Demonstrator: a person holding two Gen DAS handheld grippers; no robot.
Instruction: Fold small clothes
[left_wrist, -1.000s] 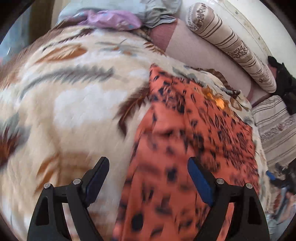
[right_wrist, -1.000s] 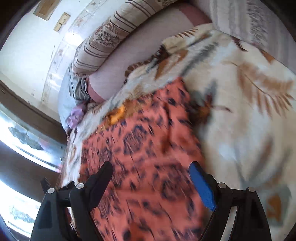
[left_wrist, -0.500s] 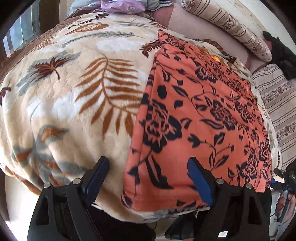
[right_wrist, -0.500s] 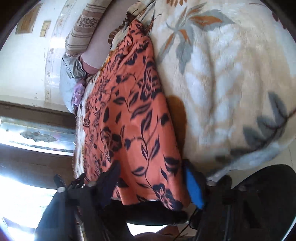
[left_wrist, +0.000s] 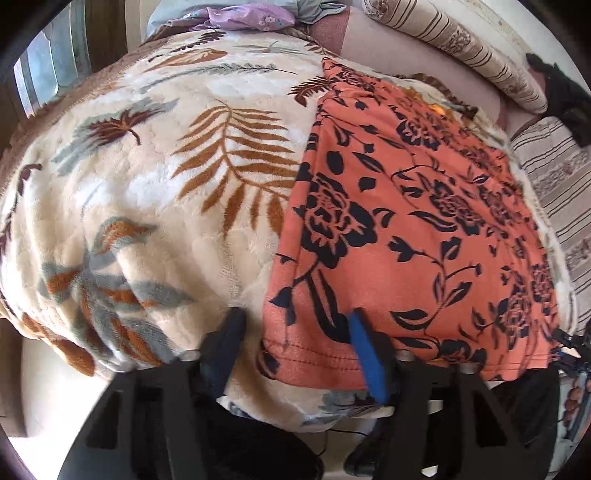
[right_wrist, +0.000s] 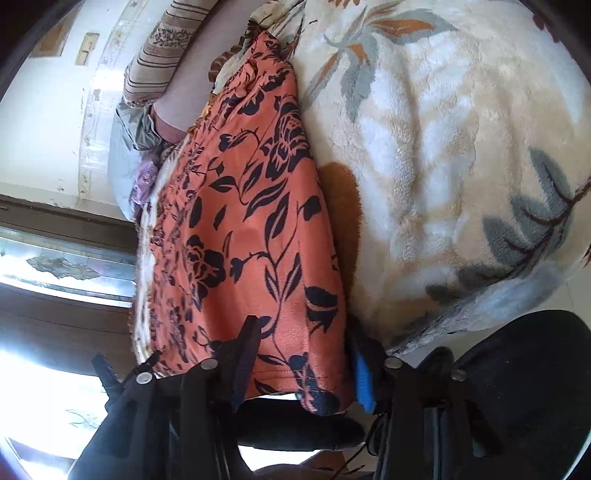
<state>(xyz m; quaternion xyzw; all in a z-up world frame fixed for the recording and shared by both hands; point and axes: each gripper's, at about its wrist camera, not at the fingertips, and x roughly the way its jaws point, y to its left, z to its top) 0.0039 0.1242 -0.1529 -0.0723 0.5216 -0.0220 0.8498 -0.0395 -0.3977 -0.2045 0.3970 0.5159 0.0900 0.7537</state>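
Orange floral garment (left_wrist: 413, 229) spread flat on leaf-print blanket (left_wrist: 147, 206), hem overhanging near edge. Left gripper (left_wrist: 295, 339) positioned at garment's hem corner, jaws parted. Right gripper (right_wrist: 303, 354) positioned at opposite hem corner, jaws apart, straddling fabric.

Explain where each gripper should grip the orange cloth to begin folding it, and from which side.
Grip the orange cloth at its two near hem corners, coming from the blanket's near edge. The stitched hem overhangs there, and both the left gripper and right gripper already straddle a corner, open.
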